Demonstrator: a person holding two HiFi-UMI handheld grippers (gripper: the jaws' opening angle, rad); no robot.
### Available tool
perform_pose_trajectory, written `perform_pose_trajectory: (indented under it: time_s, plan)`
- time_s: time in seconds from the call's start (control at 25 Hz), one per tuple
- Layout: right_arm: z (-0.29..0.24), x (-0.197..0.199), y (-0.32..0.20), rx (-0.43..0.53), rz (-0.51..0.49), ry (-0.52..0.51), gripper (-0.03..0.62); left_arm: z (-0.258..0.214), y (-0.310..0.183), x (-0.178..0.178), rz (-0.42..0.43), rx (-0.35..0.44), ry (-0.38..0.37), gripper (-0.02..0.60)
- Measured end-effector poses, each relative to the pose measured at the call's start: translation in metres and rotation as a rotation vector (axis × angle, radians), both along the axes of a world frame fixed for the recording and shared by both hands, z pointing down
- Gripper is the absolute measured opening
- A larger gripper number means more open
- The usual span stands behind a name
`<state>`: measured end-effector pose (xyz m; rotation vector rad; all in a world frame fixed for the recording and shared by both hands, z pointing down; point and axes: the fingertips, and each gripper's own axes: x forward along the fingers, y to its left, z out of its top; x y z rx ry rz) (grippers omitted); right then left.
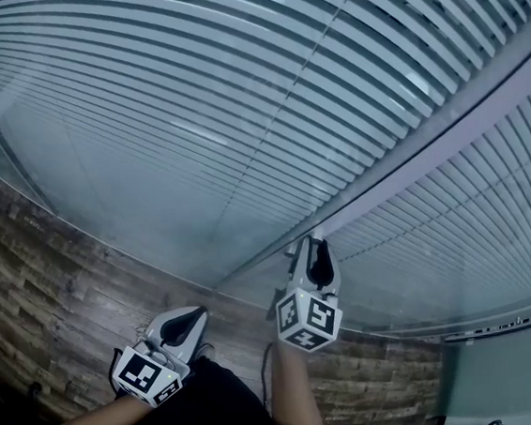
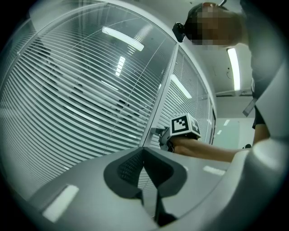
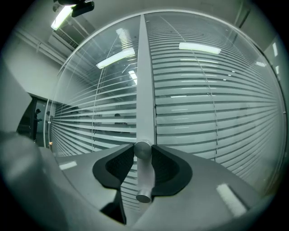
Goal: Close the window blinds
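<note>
The right tool (image 3: 143, 151) is clamped on the tilt knob (image 3: 144, 178) on the frame post (image 3: 144, 81). The left tool (image 2: 143, 152), jaws together and empty, hangs at its 8 o'clock. The blinds (image 3: 216, 103), at 3 and 9 o'clock, stand part open. The next move, I judge, is rolling the knob. No containers show.

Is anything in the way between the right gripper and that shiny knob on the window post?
Nothing visible is in the way. The fingers of the right gripper are clamped on the silver round metal knob from both sides, where it sticks out of the grey vertical window post.
</note>
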<state>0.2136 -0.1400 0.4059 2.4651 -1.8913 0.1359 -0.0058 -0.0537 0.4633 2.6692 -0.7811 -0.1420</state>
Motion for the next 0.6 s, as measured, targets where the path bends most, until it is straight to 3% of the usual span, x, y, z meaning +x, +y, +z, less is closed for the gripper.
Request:
perform_pose_trajectory:
  time_s: [0.2,0.4,0.6]
  plan:
    - [-0.0008,0.0017,-0.0019,-0.033,-0.014,0.063,0.127,-0.0032,0.0005,-0.0012,-0.006,-0.012,0.015,-0.002]
    - [-0.0042,-0.0027,0.0008,-0.073,-0.007,0.244,0.127,-0.0038,0.0065,-0.0021,0.013,-0.010,0.017,-0.002]
    - [-0.0032,-0.0031,-0.0022,-0.077,-0.009,0.255,0.127,-0.0021,0.0046,-0.0029,0.021,-0.009,0.014,-0.002]
